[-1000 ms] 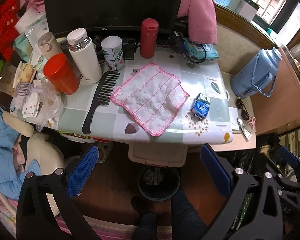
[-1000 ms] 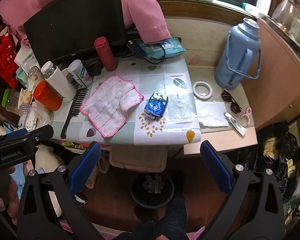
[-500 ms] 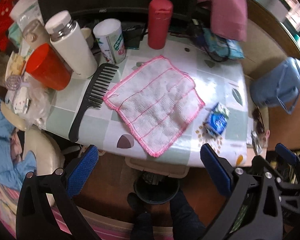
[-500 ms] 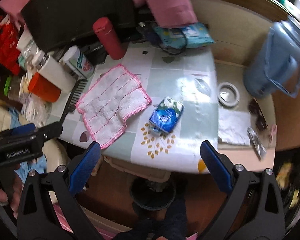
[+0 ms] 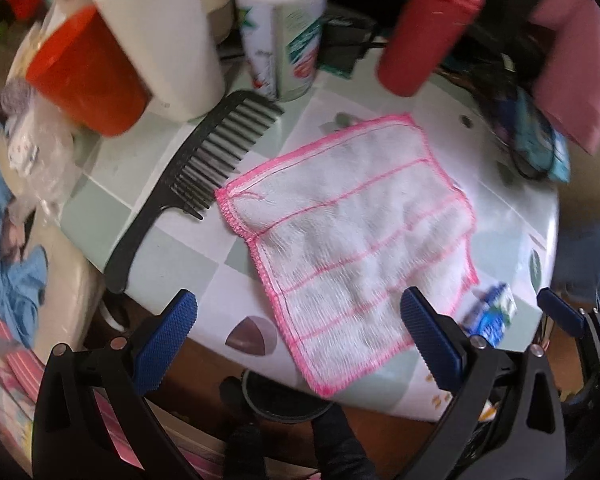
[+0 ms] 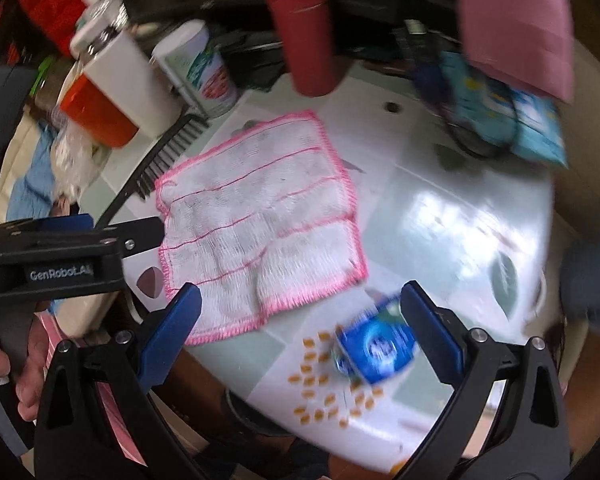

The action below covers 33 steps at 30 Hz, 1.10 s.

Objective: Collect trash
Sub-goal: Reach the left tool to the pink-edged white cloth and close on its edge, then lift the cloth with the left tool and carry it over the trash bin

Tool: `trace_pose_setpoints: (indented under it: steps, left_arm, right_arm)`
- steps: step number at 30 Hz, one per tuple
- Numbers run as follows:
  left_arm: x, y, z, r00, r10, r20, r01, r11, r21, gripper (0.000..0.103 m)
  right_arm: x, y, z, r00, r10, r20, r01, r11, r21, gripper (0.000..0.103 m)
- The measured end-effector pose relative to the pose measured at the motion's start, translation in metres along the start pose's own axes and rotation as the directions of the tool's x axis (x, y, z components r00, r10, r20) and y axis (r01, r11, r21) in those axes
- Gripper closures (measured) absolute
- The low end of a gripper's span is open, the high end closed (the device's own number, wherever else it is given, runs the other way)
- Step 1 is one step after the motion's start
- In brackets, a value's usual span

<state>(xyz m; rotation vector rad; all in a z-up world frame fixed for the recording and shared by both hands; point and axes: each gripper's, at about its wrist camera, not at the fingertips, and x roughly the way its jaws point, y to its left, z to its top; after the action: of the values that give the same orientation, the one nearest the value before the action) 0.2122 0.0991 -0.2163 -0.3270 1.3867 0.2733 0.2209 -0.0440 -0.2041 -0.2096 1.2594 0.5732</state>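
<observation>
— Where is the trash now?

— The blue wrapper lies on the table, near the front edge, just beside the corner of the pink-edged cloth. My right gripper is wide open and holds nothing; its right finger is just beside the wrapper.

— And your other tool?

— My left gripper is also wide open and empty, over the near part of the cloth.

— What can go wrong?

— I think the wrapper is light and crumpled. If one finger touches it first, it may slide off the edge. If I close too far left, I may pinch the cloth also.
</observation>
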Motion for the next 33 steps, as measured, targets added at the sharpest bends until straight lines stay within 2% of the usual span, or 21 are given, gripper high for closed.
trace_pose_setpoints:
  steps: [3,9,12,14,18,21,23,24,26,27,29,30,31,32,33]
  left_arm:
    - [0.017,0.006,0.005,1.000,-0.019,-0.019,0.019,0.999,-0.045,0.005]
    - [0.043,0.007,0.012,0.999,-0.027,-0.033,0.024,0.997,-0.074,0.005]
    - [0.053,0.009,0.017,0.998,-0.036,-0.046,0.032,0.996,-0.086,0.005]
    - [0.059,0.009,0.019,0.998,-0.046,-0.052,0.042,0.995,-0.088,0.005]
    - [0.068,0.008,0.021,0.993,-0.097,-0.075,0.090,0.992,-0.088,0.005]
    - [0.068,0.006,0.015,0.994,-0.092,-0.065,0.087,0.994,-0.069,0.005]
    - [0.065,0.008,0.014,0.993,-0.103,-0.057,0.099,0.993,-0.066,0.007]
    - [0.063,0.009,0.015,0.993,-0.105,-0.052,0.102,0.993,-0.065,0.009]
    - [0.058,0.006,0.014,0.993,-0.105,-0.045,0.103,0.993,-0.058,0.026]
    - [0.055,0.006,0.015,0.993,-0.111,-0.042,0.109,0.993,-0.047,0.031]
    - [0.050,0.009,0.016,0.986,-0.157,-0.048,0.155,0.987,-0.048,0.049]
    - [0.049,0.012,0.015,0.982,-0.183,-0.053,0.180,0.982,-0.057,0.052]
    - [0.048,0.015,0.014,0.977,-0.203,-0.058,0.199,0.978,-0.065,0.060]
    - [0.048,0.018,0.011,0.974,-0.216,-0.062,0.212,0.975,-0.070,0.070]
    - [0.047,0.021,0.009,0.971,-0.230,-0.062,0.225,0.972,-0.073,0.073]
  right_arm:
    - [0.022,0.006,0.006,1.000,0.020,-0.015,-0.021,0.998,-0.067,0.004]
    - [0.058,0.016,0.010,0.999,0.041,-0.031,-0.045,0.988,-0.145,0.005]
    - [0.072,0.023,0.010,0.998,0.037,-0.050,-0.046,0.981,-0.186,0.015]
    - [0.080,0.024,0.010,0.998,0.030,-0.063,-0.042,0.981,-0.188,0.026]
    - [0.083,0.027,0.005,0.999,0.002,-0.036,-0.010,0.976,-0.216,0.026]
    - [0.084,0.030,0.002,1.000,-0.020,-0.016,0.015,0.971,-0.240,0.027]
    - [0.085,0.030,0.002,0.999,-0.040,-0.002,0.038,0.971,-0.238,0.038]
    - [0.084,0.027,0.002,0.999,-0.047,0.005,0.047,0.972,-0.229,0.042]
    - [0.082,0.023,0.003,0.999,-0.048,0.010,0.049,0.976,-0.210,0.054]
    - [0.082,0.022,0.003,0.999,-0.048,0.011,0.049,0.978,-0.204,0.058]
    - [0.081,0.020,0.003,0.999,-0.035,0.009,0.036,0.981,-0.191,0.074]
    - [0.081,0.021,0.004,1.000,-0.030,0.007,0.031,0.982,-0.188,0.079]
    - [0.080,0.021,0.004,1.000,-0.023,0.006,0.024,0.983,-0.183,0.088]
    - [0.078,0.022,0.003,1.000,-0.016,0.009,0.017,0.984,-0.176,0.092]
    - [0.077,0.023,0.003,1.000,-0.010,0.012,0.011,0.985,-0.170,0.093]
